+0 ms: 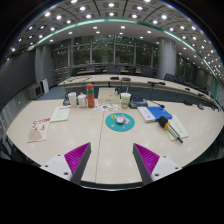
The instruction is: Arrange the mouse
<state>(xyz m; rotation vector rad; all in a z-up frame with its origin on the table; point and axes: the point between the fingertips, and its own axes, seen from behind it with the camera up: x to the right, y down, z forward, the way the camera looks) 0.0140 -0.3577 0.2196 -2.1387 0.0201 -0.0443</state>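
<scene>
Mouse (120, 120), one only, sits on a round teal mat (119, 123) near the middle of the pale table (95, 140), well beyond the tool (110, 158). The tool's two fingers stand wide apart with nothing between them, each showing a magenta pad (76, 154). Behind the mat stands a row of containers: two pale cups (76, 99), one red bottle (89, 96), and one cup with a green band (125, 100). A printed sheet (39, 129) lies toward the left, and a small pile of books or packets (160, 115) lies toward the right.
</scene>
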